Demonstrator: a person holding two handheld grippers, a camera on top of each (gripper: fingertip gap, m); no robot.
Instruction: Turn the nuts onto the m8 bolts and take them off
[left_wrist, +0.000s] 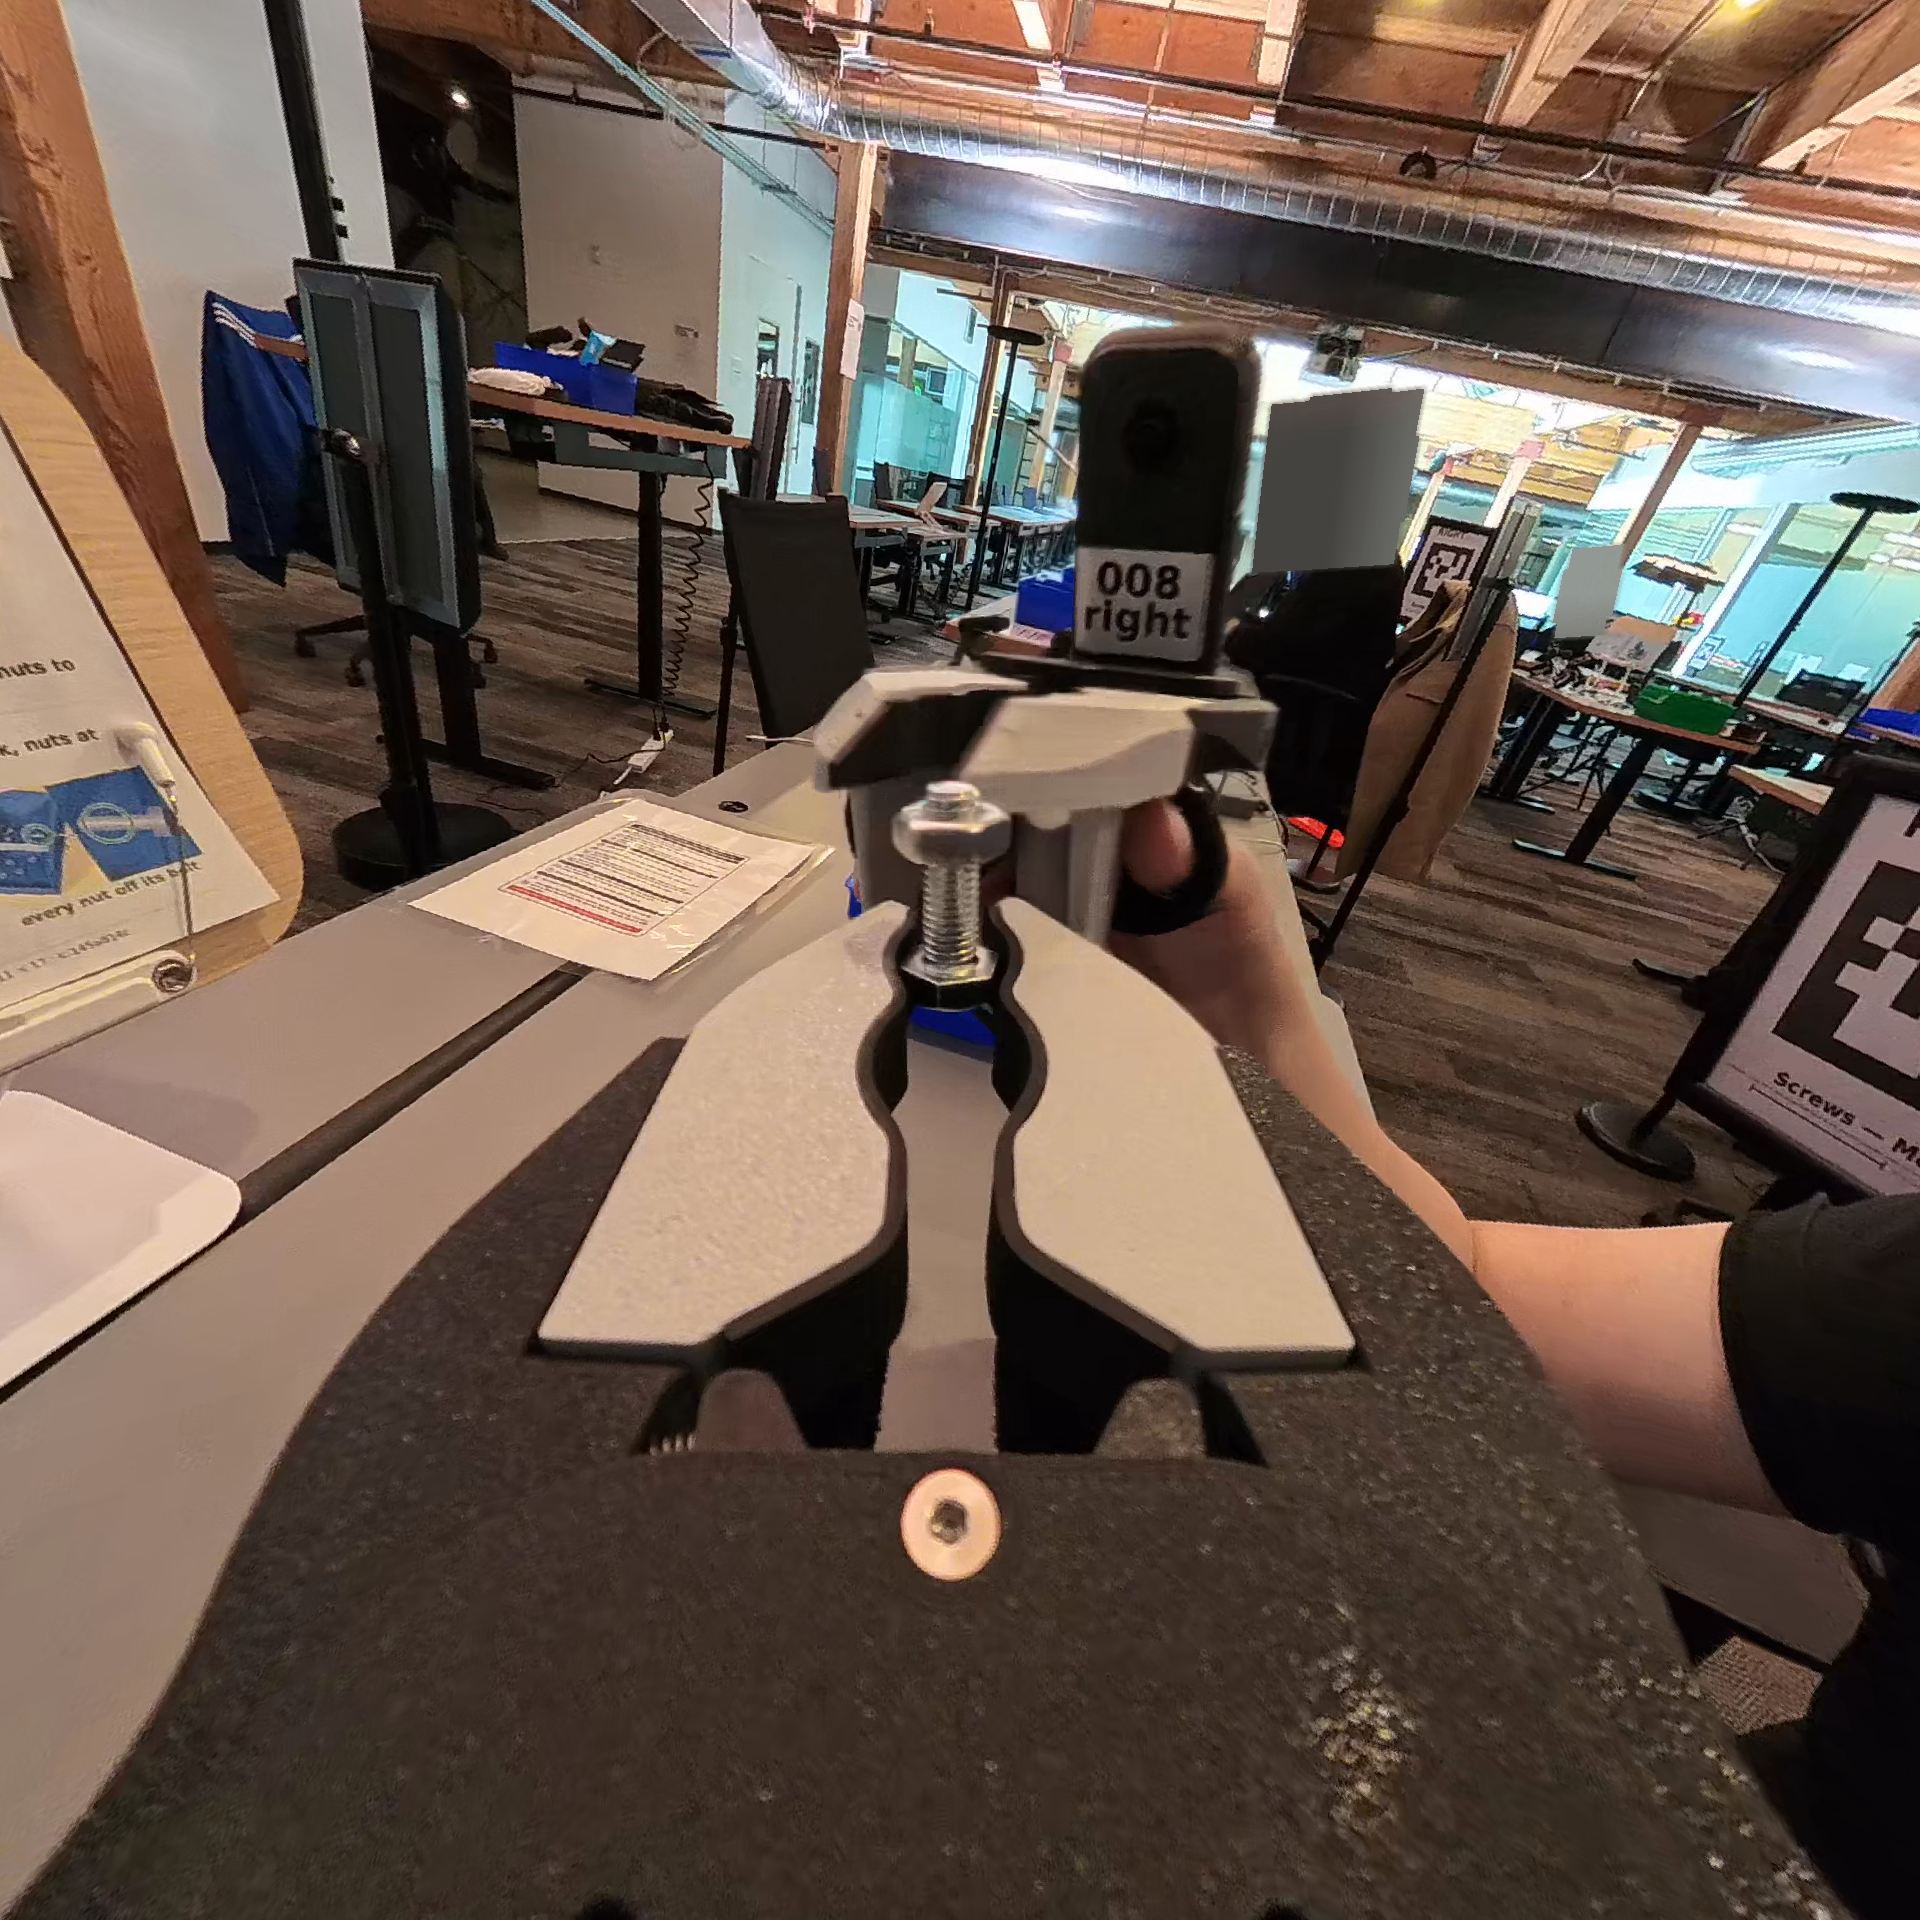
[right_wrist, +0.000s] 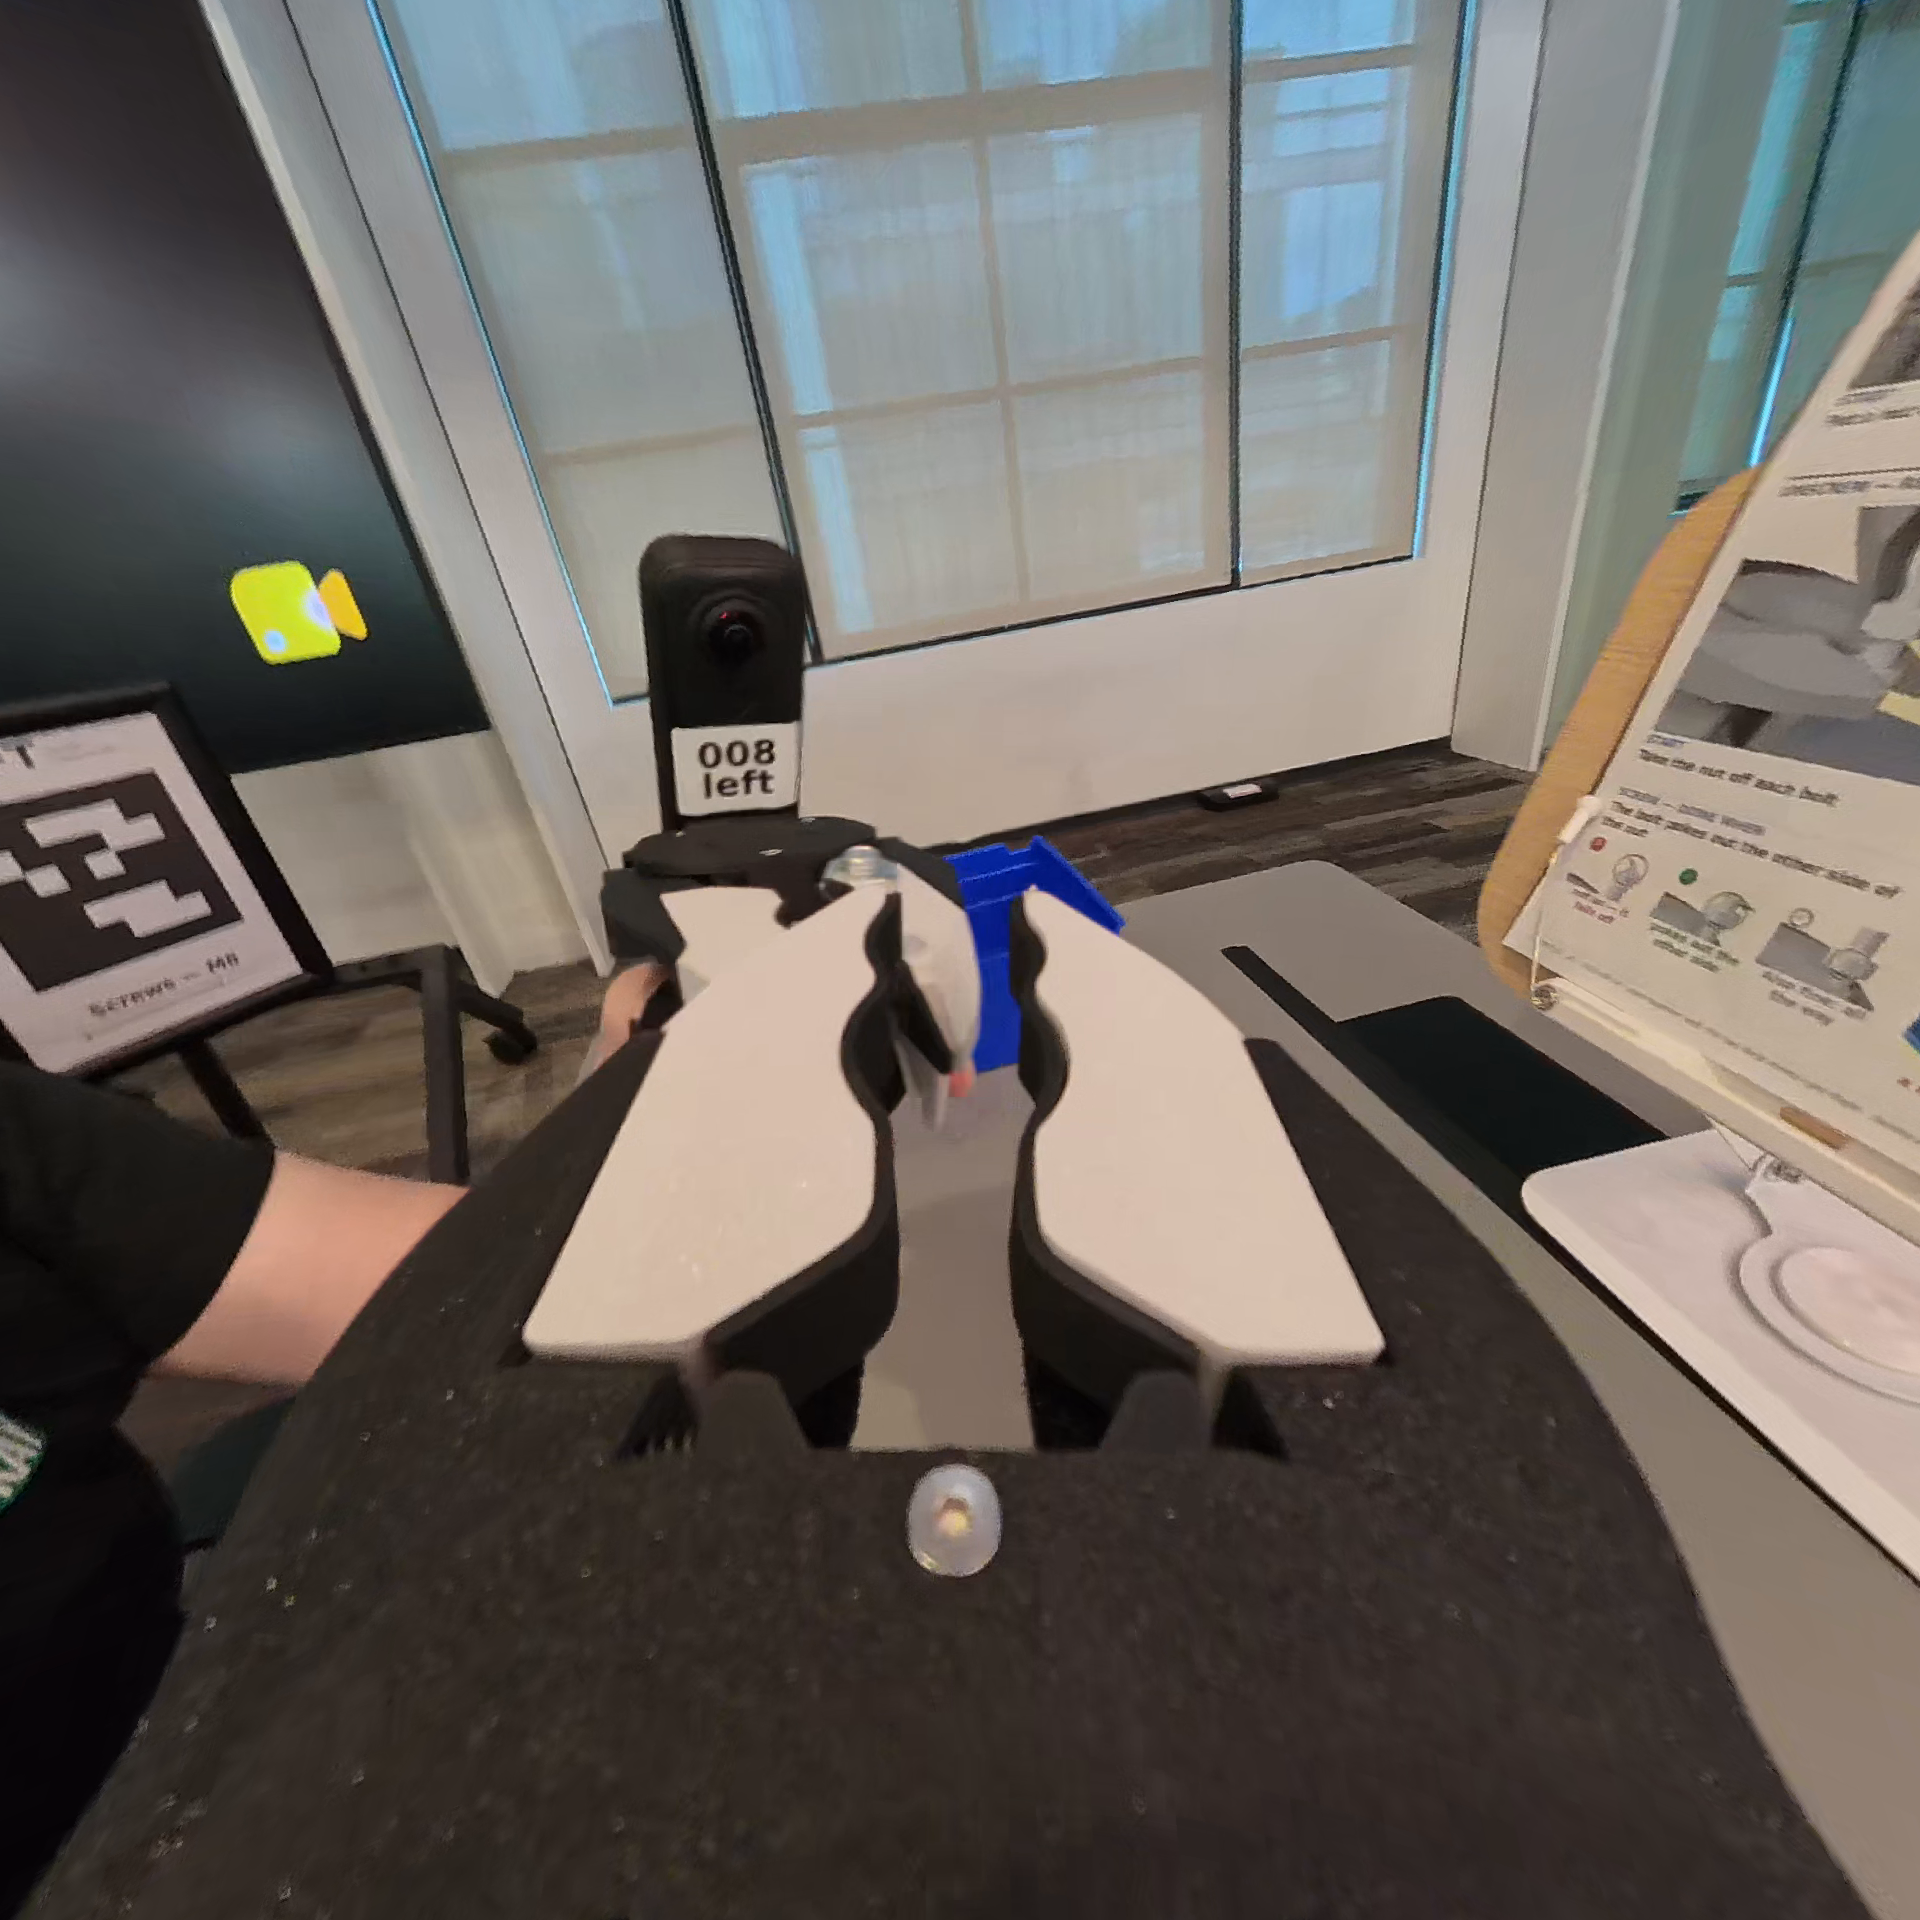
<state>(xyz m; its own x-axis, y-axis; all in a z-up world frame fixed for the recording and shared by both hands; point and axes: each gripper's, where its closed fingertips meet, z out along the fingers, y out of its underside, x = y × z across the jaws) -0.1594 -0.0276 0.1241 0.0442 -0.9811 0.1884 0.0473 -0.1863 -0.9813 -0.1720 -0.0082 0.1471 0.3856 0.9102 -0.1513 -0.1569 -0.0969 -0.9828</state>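
In the left wrist view, the left gripper (left_wrist: 948, 961) is clenched on the hex head of an upright bolt (left_wrist: 945, 909), which stands at its fingertips at 12 o'clock from the gripper body, threaded shank pointing up. A nut (left_wrist: 951, 831) sits near the top of the shank, with a short length of thread showing above it. The right gripper (left_wrist: 935, 764) hangs just above and behind the nut, toward 12 o'clock, held by a hand (left_wrist: 1195, 935) at 3 o'clock of the bolt; from this view its fingers look parted and apart from the nut. In the right wrist view, the right gripper (right_wrist: 951, 925) has its jaws released, with a clear gap between the pale fingers (right_wrist: 748, 1091); the left gripper's finger pokes into that gap, and the bolt (right_wrist: 862, 864) shows blurred at 11 o'clock of the fingertips. A blue bin (right_wrist: 1023, 904) lies on the grey table (right_wrist: 1299, 935) just beyond, toward 1 o'clock.
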